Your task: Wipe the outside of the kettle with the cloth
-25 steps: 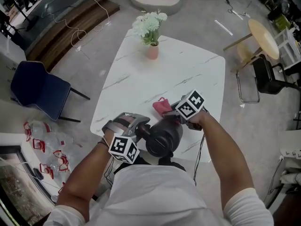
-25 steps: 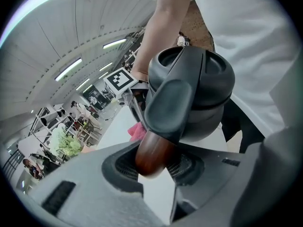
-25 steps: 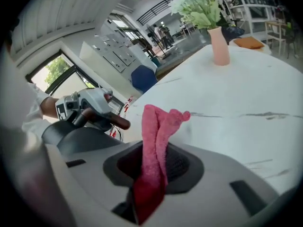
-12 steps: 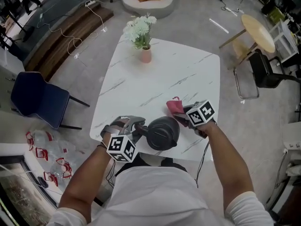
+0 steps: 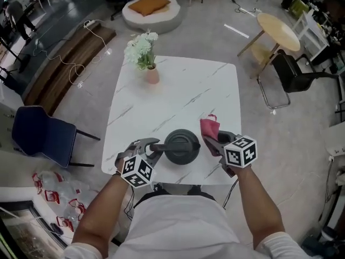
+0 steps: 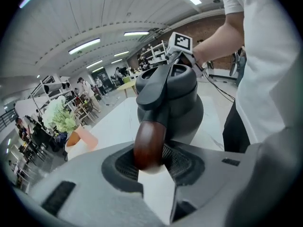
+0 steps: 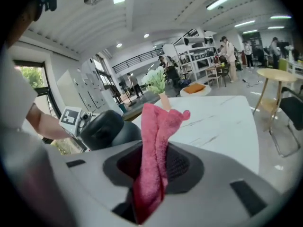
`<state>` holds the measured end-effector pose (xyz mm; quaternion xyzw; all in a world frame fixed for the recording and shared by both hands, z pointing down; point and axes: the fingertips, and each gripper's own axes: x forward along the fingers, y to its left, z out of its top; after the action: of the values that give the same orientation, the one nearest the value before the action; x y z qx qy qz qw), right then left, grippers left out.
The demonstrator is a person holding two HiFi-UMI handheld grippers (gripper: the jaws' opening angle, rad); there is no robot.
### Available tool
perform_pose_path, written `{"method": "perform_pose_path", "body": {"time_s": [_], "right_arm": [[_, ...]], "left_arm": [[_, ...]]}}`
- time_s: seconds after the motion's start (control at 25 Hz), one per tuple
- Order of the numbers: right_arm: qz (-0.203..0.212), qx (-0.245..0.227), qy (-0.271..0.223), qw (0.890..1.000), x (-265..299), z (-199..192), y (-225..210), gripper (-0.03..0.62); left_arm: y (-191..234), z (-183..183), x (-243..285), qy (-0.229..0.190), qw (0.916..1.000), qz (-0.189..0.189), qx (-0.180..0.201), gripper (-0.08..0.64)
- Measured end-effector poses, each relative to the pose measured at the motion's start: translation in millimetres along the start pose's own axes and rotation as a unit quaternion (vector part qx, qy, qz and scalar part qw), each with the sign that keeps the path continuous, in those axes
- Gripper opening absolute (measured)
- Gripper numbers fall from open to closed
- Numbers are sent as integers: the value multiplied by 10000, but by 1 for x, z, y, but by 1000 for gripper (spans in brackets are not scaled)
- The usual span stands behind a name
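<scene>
- No words, numbers or brand names can be read in any view.
- The only printed signs are black-and-white square code patterns on the left cube [image 5: 136, 171] and the right cube [image 5: 240, 151]. They carry no letters or digits.

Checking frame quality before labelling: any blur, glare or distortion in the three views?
Head view: evenly lit, kettle crisp, mild bowing at edges. Left gripper view: heavy fisheye, dark corners, ceiling strips blown out, kettle handle close and slightly soft. Right gripper view: same fisheye and vignette, cloth sharp.
</scene>
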<state>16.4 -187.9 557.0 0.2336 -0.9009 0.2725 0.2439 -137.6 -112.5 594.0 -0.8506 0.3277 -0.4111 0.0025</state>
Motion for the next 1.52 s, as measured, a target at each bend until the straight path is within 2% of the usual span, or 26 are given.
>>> {"method": "perform_pose_path", "body": {"time_s": [0.16,0.56,0.64,0.76,0.84,1.04,1.2,1.32,1.44,1.52], "right_arm": [[-178,338,-511,9980,-24,1,14,110],[-570,789,-1449,9846,-58,3,38,110],[-586,806,-1539,9830,-62,1,42,110],[-573,947,-1587,9811,-62,-3,43,112],[-609,1002,-1654,9792,-64,-3,45,112],[-812,870,-1864,9752,-71,6,53,114],[-1063,625,-1946,9731,-74,9,66,114],[-1209,610,-2054,9693,-77,10,78,114],[-1463,612,-2118,9644,-77,8,85,112],[-1625,682,-2237,9586,-78,4,89,110]], "left_arm": [[2,1,1,33,9993,-134,-345,129],[3,11,6,202,9992,-321,-160,133],[3,17,6,35,9991,-366,-210,137],[6,29,4,-354,9960,-510,-636,146],[9,30,3,-453,9937,-557,-863,138],[14,37,-13,-886,9845,-718,-1329,181],[17,41,-33,-1232,9769,-705,-1600,173],[22,44,-52,-1566,9637,-738,-2034,153],[27,44,-67,-1797,9499,-805,-2428,104],[27,42,-75,-1876,9455,-822,-2532,80]]}}
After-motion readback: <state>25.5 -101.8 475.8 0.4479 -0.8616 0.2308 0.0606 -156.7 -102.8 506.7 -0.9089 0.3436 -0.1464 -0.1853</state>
